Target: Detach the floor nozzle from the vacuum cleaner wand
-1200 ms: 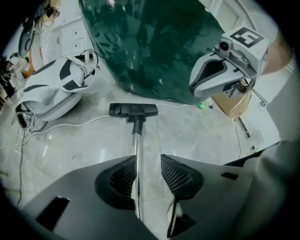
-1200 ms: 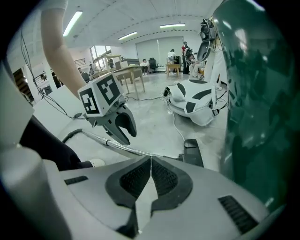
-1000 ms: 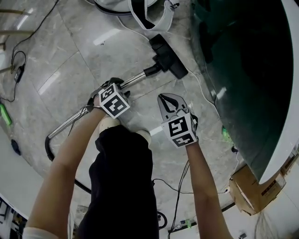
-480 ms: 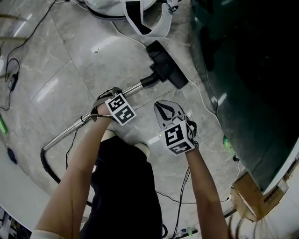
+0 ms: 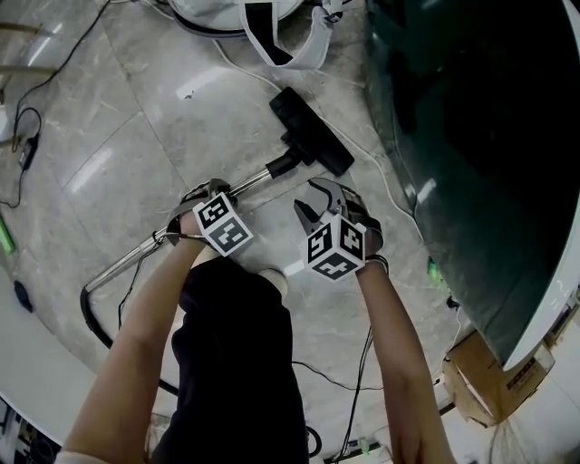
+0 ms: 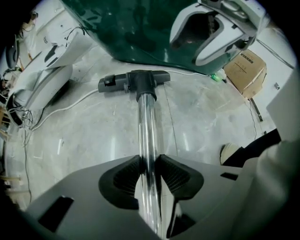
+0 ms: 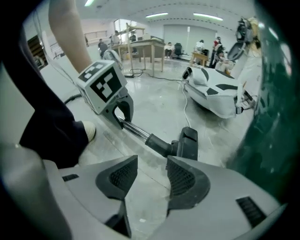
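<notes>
A black floor nozzle (image 5: 304,131) lies on the pale stone floor, joined by a black neck to a chrome wand (image 5: 254,181) that runs down-left. My left gripper (image 5: 204,192) points straight down over the wand. In the left gripper view its jaws (image 6: 149,161) have just been closing, and both pads press on the wand (image 6: 146,126), with the nozzle (image 6: 133,80) ahead. My right gripper (image 5: 319,195) hovers just right of the wand. Its jaws (image 7: 152,164) have just been opening and nothing is between them. The nozzle (image 7: 188,143) lies beyond them.
A large dark green curved body (image 5: 471,136) fills the right side. A white shell (image 5: 272,27) lies beyond the nozzle. A black hose (image 5: 91,313) curls from the wand's near end. Cables (image 5: 335,372) cross the floor, a cardboard box (image 5: 489,381) stands at lower right, and my shoe (image 5: 272,281) is below the grippers.
My left gripper has come down onto the wand and closed on it. My right gripper, shut before, now stands open and sits lower, closer to the wand.
</notes>
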A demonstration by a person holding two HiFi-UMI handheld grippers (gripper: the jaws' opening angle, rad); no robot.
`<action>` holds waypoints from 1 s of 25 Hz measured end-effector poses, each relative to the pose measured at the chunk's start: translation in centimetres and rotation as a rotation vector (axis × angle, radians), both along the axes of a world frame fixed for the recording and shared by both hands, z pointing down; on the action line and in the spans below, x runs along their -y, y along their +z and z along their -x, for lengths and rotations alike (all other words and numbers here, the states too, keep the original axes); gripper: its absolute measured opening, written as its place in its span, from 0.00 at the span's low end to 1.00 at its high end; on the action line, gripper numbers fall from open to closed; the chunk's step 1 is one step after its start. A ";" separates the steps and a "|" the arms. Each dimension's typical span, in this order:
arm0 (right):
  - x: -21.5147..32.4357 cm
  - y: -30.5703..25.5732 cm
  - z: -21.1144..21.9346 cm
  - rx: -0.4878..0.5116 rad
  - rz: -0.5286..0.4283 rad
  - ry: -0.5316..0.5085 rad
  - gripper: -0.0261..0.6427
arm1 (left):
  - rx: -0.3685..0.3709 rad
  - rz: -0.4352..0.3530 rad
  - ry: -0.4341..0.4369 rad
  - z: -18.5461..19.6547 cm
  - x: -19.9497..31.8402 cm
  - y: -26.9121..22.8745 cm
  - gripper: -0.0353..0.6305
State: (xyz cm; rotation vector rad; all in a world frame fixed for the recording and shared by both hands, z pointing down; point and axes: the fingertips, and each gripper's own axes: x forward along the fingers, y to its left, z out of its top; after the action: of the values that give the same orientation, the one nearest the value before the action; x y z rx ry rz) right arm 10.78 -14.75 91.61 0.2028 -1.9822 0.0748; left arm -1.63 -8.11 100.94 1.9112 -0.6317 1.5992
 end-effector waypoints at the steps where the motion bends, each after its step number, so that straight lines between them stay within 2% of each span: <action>1: 0.1 0.7 0.1 -0.041 -0.036 -0.082 0.33 | -0.001 0.003 0.001 0.2 -0.6 -0.1 0.27; 4: 0.1 2.9 1.1 -0.177 -0.161 -0.417 0.38 | -0.006 0.002 0.003 0.8 -1.8 -0.4 0.27; 6: -0.6 4.2 2.4 -0.232 -0.208 -0.617 0.40 | -0.011 -0.003 0.002 1.2 -2.5 -0.5 0.27; 9: -1.8 5.5 4.2 -0.277 -0.246 -0.784 0.41 | -0.028 -0.018 0.005 1.4 -3.1 -0.9 0.27; 12: -1.8 6.6 5.1 -0.343 -0.270 -0.821 0.41 | -0.061 -0.031 0.013 1.1 -3.3 -1.6 0.27; 15: -0.7 7.0 4.9 -0.451 -0.323 -0.870 0.40 | -0.096 -0.046 0.020 0.5 -3.7 -2.1 0.27; 16: -0.6 7.1 4.9 -0.472 -0.337 -0.907 0.33 | -0.098 -0.052 0.021 0.5 -3.7 -2.1 0.27; 18: -0.8 7.0 5.0 -0.470 -0.345 -0.964 0.31 | -0.098 -0.048 0.016 0.7 -4.0 -2.0 0.27; 20: -1.0 6.8 5.0 -0.439 -0.340 -0.978 0.31 | -0.111 -0.045 0.008 0.8 -4.2 -2.0 0.27; 25: -0.8 6.3 5.5 -0.365 -0.324 -0.932 0.30 | -0.178 -0.079 0.003 1.5 -4.0 -2.1 0.27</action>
State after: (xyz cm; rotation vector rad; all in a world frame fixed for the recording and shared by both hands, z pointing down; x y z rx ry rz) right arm 5.26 -13.94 97.96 -0.4796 -1.5444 -0.8255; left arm -3.11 -4.13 98.87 2.0847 -0.6253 1.4044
